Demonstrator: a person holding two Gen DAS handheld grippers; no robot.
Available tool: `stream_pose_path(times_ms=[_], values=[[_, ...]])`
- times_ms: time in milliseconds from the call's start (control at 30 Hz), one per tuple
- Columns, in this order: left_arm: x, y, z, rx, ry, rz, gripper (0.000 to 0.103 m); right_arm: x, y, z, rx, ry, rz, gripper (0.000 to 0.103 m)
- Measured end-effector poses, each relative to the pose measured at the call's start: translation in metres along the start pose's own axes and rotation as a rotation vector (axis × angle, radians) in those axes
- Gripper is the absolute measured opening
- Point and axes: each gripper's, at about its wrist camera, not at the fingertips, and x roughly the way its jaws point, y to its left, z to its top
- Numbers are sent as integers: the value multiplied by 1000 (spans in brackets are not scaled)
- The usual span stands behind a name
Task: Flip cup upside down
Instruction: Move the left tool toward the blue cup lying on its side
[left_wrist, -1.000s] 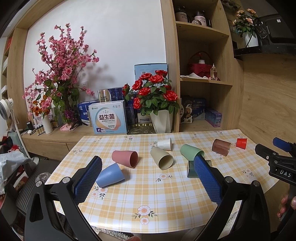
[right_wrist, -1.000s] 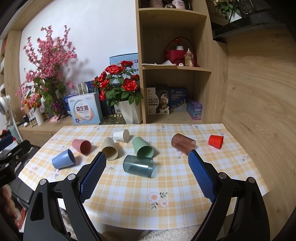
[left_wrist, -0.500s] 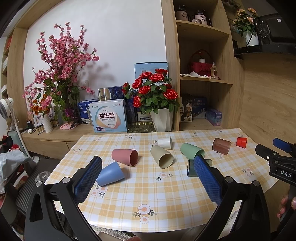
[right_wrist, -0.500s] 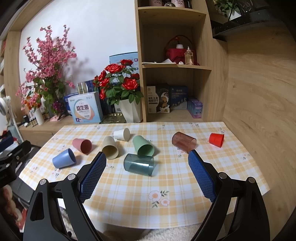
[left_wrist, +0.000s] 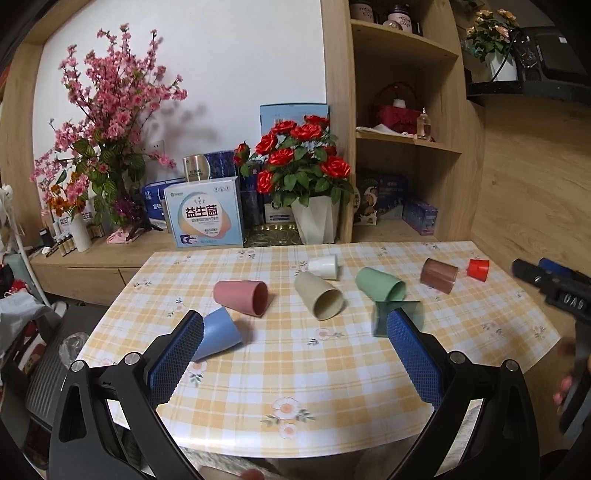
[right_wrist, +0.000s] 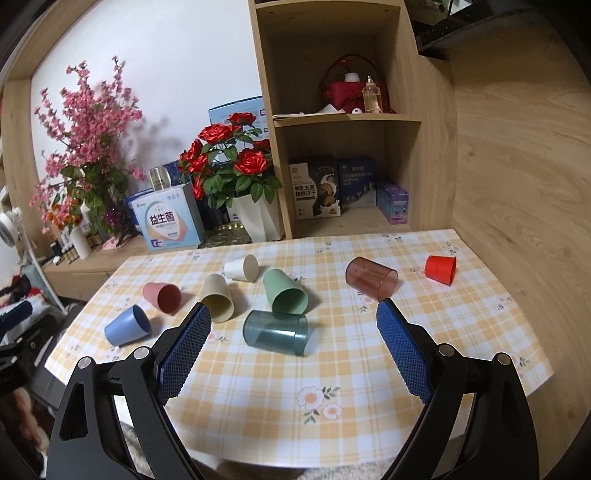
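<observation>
Several cups lie on their sides on a checked table (right_wrist: 369, 369): blue (right_wrist: 127, 325), pink (right_wrist: 162, 296), beige (right_wrist: 218, 298), white (right_wrist: 242, 267), green (right_wrist: 285, 291), clear teal (right_wrist: 276, 332) and clear brown (right_wrist: 370, 277). A small red cup (right_wrist: 439, 268) stands upside down at the far right. My right gripper (right_wrist: 293, 326) is open and empty, above the near edge, facing the teal cup. My left gripper (left_wrist: 295, 332) is open and empty near the blue cup (left_wrist: 218, 334). The right gripper's tip also shows in the left wrist view (left_wrist: 546, 277).
Behind the table, a low wooden counter holds a white pot of red roses (right_wrist: 236, 184), a pink blossom vase (right_wrist: 92, 177) and boxes (right_wrist: 168, 221). A wooden shelf unit (right_wrist: 343, 122) stands at the back right. A wood-panelled wall runs along the table's right side.
Both grippers have moved forward towards the table and a little lower; the cups look larger. No cup has moved. Both stay open.
</observation>
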Motion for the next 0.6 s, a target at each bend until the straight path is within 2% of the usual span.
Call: stream_pose_path(times_ms=[67,200,333,467,600], values=[[17,18,-2,5,44,20,97,11,-4,1,12,17,21,88],[51,64,-12,-23,156,-3,97,38,-14,-1,66,52,49,88],[78,99,-21,-24,238,36,95,67,-21,-10,105,112,73,88],[96,119,-23,-80,273,34,92,91,-20,-22,112,186,90,88],[113,118,-22,-87,280,25,92,108,-19,-29,107,234,102,88]])
